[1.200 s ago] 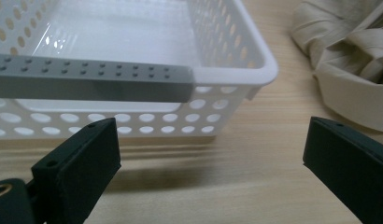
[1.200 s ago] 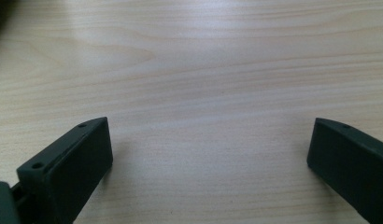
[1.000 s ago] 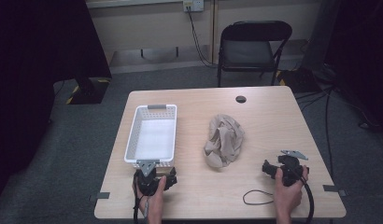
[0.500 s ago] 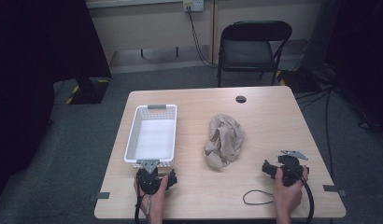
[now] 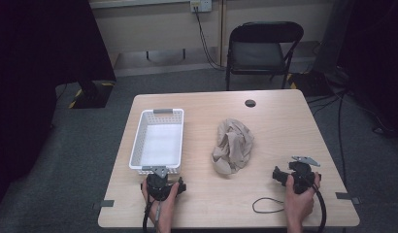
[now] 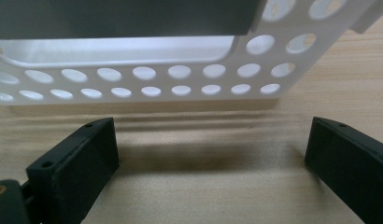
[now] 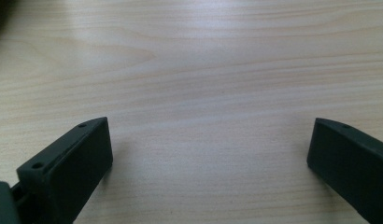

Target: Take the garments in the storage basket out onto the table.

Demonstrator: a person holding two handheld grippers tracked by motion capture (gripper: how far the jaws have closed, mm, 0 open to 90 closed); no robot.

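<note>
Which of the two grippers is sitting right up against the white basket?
The left gripper: it rests at the near end of the white basket, open. The right gripper sits apart, over bare table, right of the crumpled cloth.

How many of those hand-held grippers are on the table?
2. The left hand-held gripper rests just before the white basket's near end; the right hand-held gripper sits near the table's right front, beside the crumpled cloth.

left gripper (image 6: 210,161) low over wooden table (image 6: 203,196), jaws spread wide; perforated white basket (image 6: 180,79) wall just beyond, not touching.
</note>
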